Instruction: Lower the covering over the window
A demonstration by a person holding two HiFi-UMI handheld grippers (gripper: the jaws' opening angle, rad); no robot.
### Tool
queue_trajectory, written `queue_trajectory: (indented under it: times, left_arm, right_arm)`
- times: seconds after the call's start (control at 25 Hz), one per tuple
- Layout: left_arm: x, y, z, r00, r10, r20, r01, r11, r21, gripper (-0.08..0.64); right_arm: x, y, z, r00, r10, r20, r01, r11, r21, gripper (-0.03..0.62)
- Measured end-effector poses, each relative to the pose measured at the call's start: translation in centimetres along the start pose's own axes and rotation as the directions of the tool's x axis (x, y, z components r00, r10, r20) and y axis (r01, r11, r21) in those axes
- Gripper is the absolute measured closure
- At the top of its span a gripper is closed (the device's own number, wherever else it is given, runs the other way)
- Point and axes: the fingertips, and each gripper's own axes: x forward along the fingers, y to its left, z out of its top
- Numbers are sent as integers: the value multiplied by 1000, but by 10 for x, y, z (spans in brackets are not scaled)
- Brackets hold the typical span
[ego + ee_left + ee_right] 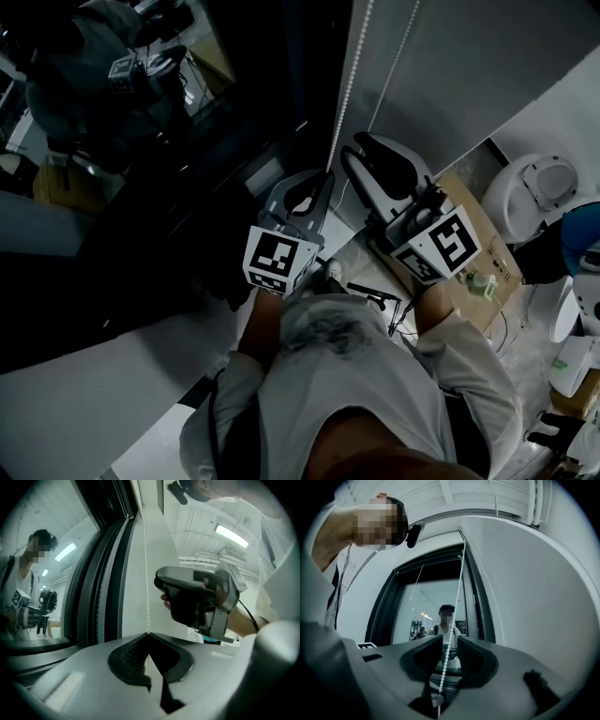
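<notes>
The bead chain [458,588] drops from 12 o'clock down the right edge of the window [426,616]; can't spot any blind over the glass, so pretty much all the lowering's left; left gripper [149,634] is pinched tight on the chain; right gripper [449,641] has its jaws loosely apart around it at 6 o'clock.

The grey-and-black left two-jaw gripper [148,634] points level, its jaws pressed together at the tips on the white bead cord [146,592]. Just beside it, the matching right two-jaw gripper [449,643] tilts slightly upward. Its jaws stand apart, with a strand of cord running free through the gap. The bare left forearm [261,323] and bare right forearm [429,314] reach forward from white sleeves.
</notes>
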Motion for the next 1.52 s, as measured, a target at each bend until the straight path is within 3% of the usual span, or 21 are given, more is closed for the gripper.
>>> queue_trajectory:
  times: [0.64,0.76,1.08,1.52]
  left_arm:
    - [-29,-23,-2,999,-38,15,38,999,9,554]
    - [-32,-25,-2,999,-41,15,41,999,16,554]
    - [-35,-26,-6,999,-39,4,39,999,-20,554]
    - [-40,-30,-68,991,-25,-132,18,998,-55,554]
  right_arm:
    - [21,28,41,996,51,79,-49,998,-28,492]
    - [22,28,43,996,36,83,-32,999,-38,533]
    - [23,31,35,999,30,34,-28,998,-54,573]
    - [19,45,-25,991,59,-118,-60,998,-5,574]
